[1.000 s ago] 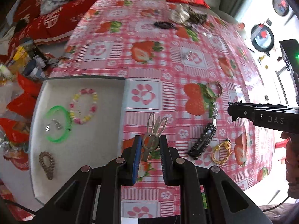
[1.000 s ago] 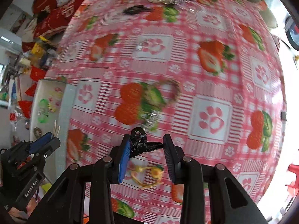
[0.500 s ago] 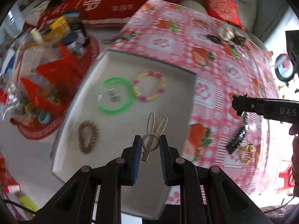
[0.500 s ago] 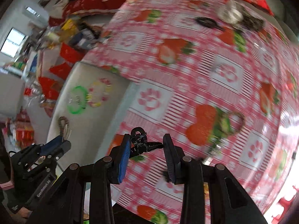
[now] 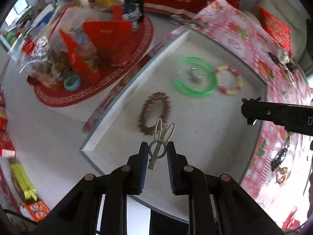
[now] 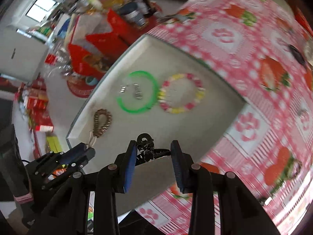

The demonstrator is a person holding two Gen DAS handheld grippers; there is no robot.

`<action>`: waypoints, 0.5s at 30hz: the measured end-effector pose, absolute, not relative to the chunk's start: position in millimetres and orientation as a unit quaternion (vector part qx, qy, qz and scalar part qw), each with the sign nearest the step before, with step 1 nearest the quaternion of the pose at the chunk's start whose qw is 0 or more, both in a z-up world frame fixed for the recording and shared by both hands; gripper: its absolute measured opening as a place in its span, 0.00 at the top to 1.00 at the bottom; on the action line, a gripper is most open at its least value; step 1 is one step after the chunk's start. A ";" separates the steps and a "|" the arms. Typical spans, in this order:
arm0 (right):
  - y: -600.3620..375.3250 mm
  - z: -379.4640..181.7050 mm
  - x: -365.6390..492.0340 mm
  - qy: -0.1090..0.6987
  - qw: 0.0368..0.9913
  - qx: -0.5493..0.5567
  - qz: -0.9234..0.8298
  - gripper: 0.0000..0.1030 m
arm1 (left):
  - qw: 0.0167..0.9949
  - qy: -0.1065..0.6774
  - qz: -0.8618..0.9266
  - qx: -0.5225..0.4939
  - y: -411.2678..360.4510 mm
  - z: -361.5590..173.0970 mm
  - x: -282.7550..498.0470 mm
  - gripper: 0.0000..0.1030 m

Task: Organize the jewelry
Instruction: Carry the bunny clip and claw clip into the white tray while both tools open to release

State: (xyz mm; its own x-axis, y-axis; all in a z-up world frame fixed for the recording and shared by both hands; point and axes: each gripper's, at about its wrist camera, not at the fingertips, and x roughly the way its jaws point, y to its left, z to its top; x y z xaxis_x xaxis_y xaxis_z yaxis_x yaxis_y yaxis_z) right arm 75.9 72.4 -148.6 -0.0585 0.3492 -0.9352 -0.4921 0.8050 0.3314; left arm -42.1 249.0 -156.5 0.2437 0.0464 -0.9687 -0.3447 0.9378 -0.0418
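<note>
My left gripper [image 5: 156,152] is shut on a silver rabbit-ear hair clip [image 5: 161,137] and hovers over the near part of the white tray [image 5: 205,137]. My right gripper [image 6: 152,152] is shut on a black hair clip [image 6: 145,148] above the tray's [image 6: 176,125] near edge. Lying in the tray are a green bangle [image 5: 197,78] with small silver earrings [image 5: 192,76] inside it, a pink-and-yellow bead bracelet [image 5: 229,82] and a brown bead bracelet [image 5: 154,113]. The right gripper's finger [image 5: 273,113] pokes in from the right in the left wrist view.
The tray sits at the corner of a table under a pink strawberry tablecloth [image 6: 254,58]. A black clip [image 5: 279,156] and a yellow ornament [image 5: 281,176] still lie on the cloth. Past the table edge, red bags and packaged goods [image 5: 93,45] crowd a white floor.
Both grippers swept sideways from over the tablecloth to over the tray, rolling as they went. Each kept its clip between its fingers.
</note>
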 end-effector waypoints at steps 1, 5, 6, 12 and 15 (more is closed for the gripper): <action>78.8 -151.7 75.1 0.659 0.682 -0.061 0.312 0.63 | 0.777 0.603 0.130 -0.127 252.3 -158.8 -42.7 0.75; 105.2 -165.9 71.0 0.663 0.668 -0.085 0.329 0.63 | 0.771 0.605 0.150 -0.132 260.8 -168.3 -44.0 0.75; 112.5 -169.9 69.6 0.663 0.665 -0.092 0.332 0.63 | 0.769 0.606 0.153 -0.135 262.7 -170.1 -43.8 0.75; 134.2 -181.6 70.2 0.662 0.662 -0.110 0.334 0.63 | 0.762 0.612 0.163 -0.137 268.2 -182.0 -42.9 0.75; 139.9 -187.5 75.9 0.662 0.663 -0.116 0.329 0.63 | 0.763 0.612 0.165 -0.128 267.7 -184.2 -41.2 0.75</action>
State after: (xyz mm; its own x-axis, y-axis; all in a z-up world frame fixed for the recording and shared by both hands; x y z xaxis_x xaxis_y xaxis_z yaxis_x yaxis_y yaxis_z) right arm 75.9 139.9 -187.5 -0.0940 0.2819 -0.9548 -0.5902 0.7566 0.2814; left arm -41.2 267.7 -184.2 0.1979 0.0941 -0.9757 -0.4081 0.9129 0.0053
